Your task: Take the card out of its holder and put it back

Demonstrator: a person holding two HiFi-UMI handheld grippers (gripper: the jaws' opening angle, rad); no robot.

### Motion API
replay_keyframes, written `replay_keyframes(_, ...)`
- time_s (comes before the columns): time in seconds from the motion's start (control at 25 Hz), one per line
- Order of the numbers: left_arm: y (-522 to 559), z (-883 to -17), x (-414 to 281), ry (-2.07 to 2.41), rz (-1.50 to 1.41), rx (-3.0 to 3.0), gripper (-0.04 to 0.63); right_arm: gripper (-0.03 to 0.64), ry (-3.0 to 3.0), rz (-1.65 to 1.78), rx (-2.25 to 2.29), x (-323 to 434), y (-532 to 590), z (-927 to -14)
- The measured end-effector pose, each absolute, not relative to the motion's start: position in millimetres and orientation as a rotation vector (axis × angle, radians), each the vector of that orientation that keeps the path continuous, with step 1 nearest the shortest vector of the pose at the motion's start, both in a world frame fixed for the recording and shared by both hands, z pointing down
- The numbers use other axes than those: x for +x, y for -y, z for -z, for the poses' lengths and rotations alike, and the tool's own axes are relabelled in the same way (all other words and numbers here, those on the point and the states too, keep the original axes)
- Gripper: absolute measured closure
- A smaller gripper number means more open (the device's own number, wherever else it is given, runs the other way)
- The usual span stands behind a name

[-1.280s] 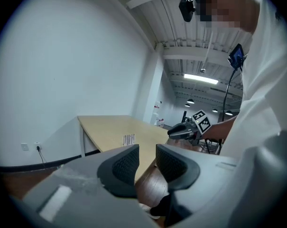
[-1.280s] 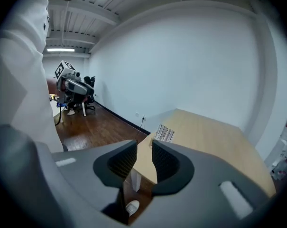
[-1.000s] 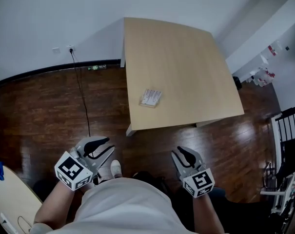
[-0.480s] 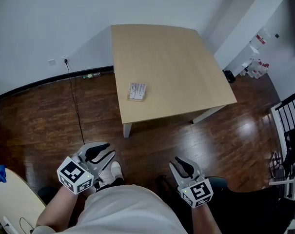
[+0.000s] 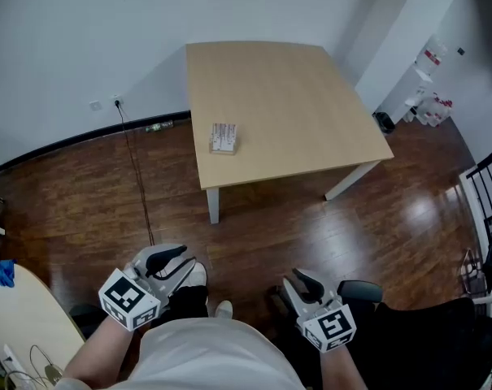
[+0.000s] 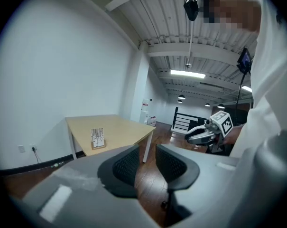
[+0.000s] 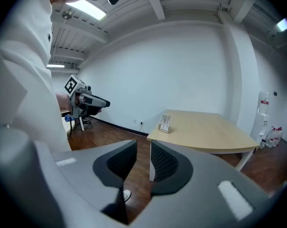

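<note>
- A dark brown wooden plank floor lies open between me and a square light wooden table with white legs; nothing stands in the way.
- The table stands against a plain white wall, well apart from both grippers.
- A small clear card holder with the white card upright in it sits on the tabletop, near the table's left edge and close to its front corner.
- A thin black cable runs from a wall socket down across the floor, left of the table.
- The curved edge of a pale round tabletop shows at my lower left, with a small blue thing beside it.
- A black metal railing stands at the far right.
- My left gripper is held low by my body over the floor; its black ribbed jaws stand a narrow gap apart, holding and touching nothing.
- My right gripper is likewise held low, by my right side; its jaws are closing, a narrow gap remains, and nothing is between them.
</note>
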State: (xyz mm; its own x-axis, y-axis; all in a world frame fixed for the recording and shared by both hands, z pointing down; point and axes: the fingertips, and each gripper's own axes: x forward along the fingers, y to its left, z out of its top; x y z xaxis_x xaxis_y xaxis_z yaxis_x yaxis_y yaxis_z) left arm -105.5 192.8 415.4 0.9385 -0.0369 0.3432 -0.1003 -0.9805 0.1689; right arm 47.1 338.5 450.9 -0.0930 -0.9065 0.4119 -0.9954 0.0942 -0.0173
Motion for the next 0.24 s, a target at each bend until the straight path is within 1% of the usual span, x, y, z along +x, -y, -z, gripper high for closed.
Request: replay_keyframes(0.24, -216.1, -430.2, -130.3, 0.112, -0.589, 2.872, 0.482, 0.525, 2.110, -0.408, 1.869, 31.6, -350.7, -449.2)
